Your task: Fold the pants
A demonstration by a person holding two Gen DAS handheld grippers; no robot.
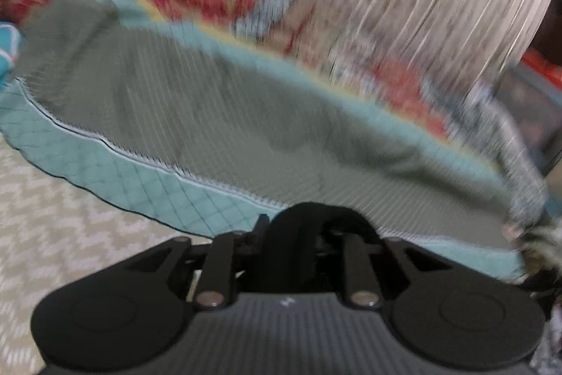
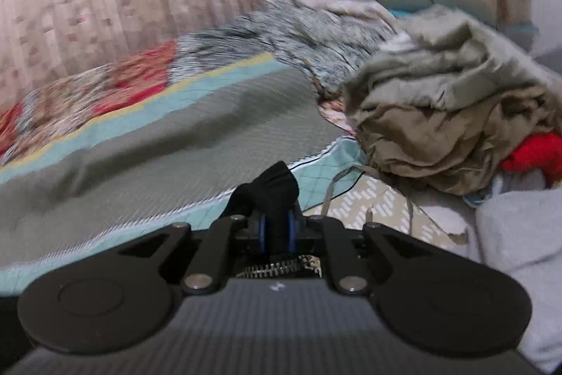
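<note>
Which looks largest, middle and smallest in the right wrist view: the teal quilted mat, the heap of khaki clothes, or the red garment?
1. Teal quilted mat, largest.
2. Heap of khaki clothes.
3. Red garment, smallest, though partly hidden.
The mat lies nearer the camera, so its lead may be exaggerated.

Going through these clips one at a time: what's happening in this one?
A person holds a gripper in each hand over a bed. Both the left gripper and the right gripper are shut on black fabric, probably the pants, carried above a grey cloth spread on the teal quilt. An unfolded clothes pile waits to the right. The frames are motion-blurred, so the fold's stage is unclear.
</note>
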